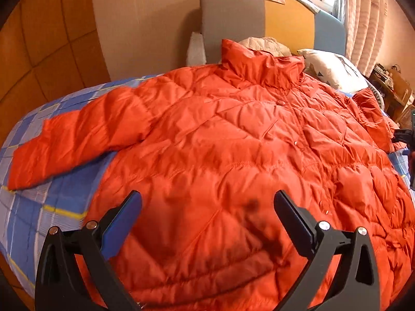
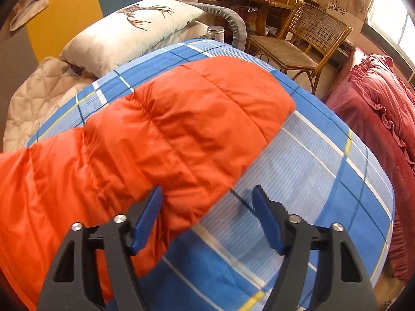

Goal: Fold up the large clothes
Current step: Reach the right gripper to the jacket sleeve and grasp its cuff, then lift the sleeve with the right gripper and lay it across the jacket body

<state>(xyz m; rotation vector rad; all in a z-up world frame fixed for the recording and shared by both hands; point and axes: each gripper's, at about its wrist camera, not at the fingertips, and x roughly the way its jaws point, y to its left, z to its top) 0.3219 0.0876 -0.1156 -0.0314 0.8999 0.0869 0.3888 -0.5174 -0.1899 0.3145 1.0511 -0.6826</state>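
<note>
Orange jacket point(image 1: 233, 142) flat on bed point(image 2: 324, 181). Left tool point(image 1: 207, 223) above hem, jaws apart; right tool point(image 2: 207, 217) apart, straddling sleeve edge point(image 2: 181, 134).

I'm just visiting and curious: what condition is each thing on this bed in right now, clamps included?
Orange jacket: spread flat on the bed, front up, not yet folded.
Jacket sleeve: stretched out across the plaid sheet.
Collar: standing up.
Left gripper: open above the jacket's lower part, holding nothing.
Right gripper: open, the sleeve's edge between its jaws, not pinched.
Pillow: lying at the head of the bed.
</note>
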